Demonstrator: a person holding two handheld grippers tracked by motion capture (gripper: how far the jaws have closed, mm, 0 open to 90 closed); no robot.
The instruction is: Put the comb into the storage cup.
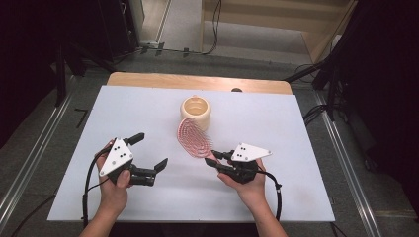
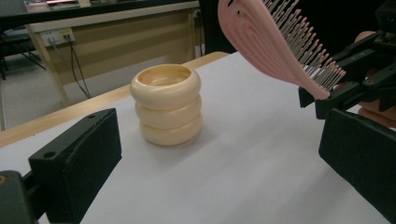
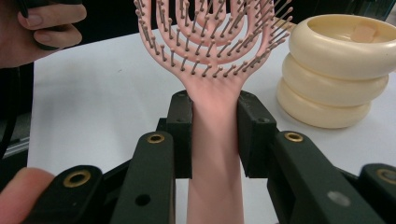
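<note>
A pink vented hairbrush [image 1: 192, 138] is held off the white table, head toward the cup. My right gripper [image 1: 215, 160] is shut on its handle [image 3: 215, 140], both jaws pressed against the sides just below the bristled head [image 3: 210, 32]. A cream ribbed cup [image 1: 195, 112] stands upright behind the brush, also the cup [image 2: 166, 103] and cup [image 3: 338, 70]. My left gripper [image 1: 149, 151] hovers open at the left front of the table, nothing between its jaws. The brush head [image 2: 275, 42] hangs at the upper right of the left gripper view.
The white table [image 1: 148, 113] has a wooden strip [image 1: 197, 81] along its far edge. Metal rails [image 1: 29, 163] run along the floor on both sides. Cables trail from both grippers toward the front edge.
</note>
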